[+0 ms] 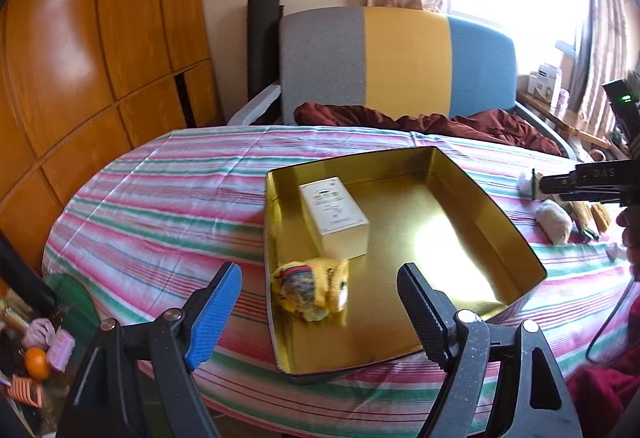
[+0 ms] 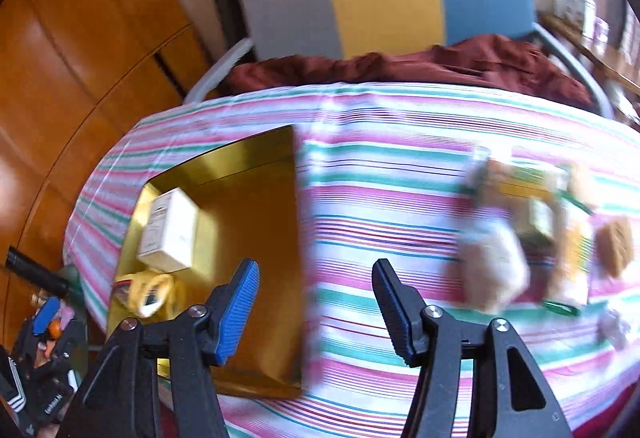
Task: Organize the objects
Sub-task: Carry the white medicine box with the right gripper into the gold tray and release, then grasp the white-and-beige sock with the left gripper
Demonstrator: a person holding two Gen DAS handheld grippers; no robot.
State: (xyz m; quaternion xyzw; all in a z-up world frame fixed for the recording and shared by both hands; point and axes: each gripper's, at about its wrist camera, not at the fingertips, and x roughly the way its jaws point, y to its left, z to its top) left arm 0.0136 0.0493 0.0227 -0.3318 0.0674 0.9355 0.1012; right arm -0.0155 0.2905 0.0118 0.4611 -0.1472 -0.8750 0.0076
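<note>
Gold tin (image 1: 500, 238), open, lidless, sits on striped tablecloth (image 1: 160, 198); use tin as landmark. Inside it already: white box (image 1: 334, 216) toward the far left corner, yellow toy (image 1: 310, 288) at the near left wall, just in front of the box and close to it, contact unclear. Rest of the tin floor bare. Loose pile (image 2: 532, 234) of remaining objects lies on the cloth well to the right of the tin, outside it: pale wrapped lump, tan biscuit-like pieces, green-edged packet, all motion-blurred in the right wrist view, exact items hard to tell. Step in hand, judged: between placements, two items binned, right gripper (image 2: 316, 298) heading for the pile for the next pick. Right gripper jaws spread partway, nothing between them, only cloth and the tin's right wall below; pile is ahead and off to the right of the jaws, well apart, not lined up. Left gripper (image 1: 320, 302) jaws spread wide, empty, hovering over the tin's near left part; toy lies between and just beyond the fingertips, not touched. Right gripper also shows at the right edge of the left wrist view, near the pile. Next move calls for: swing the right gripper further right of the tin, centre the jaws over one pile item, drop, close, carry back to the bare right half of the tin. Risk: pile is crowded, a grab may catch two.
</note>
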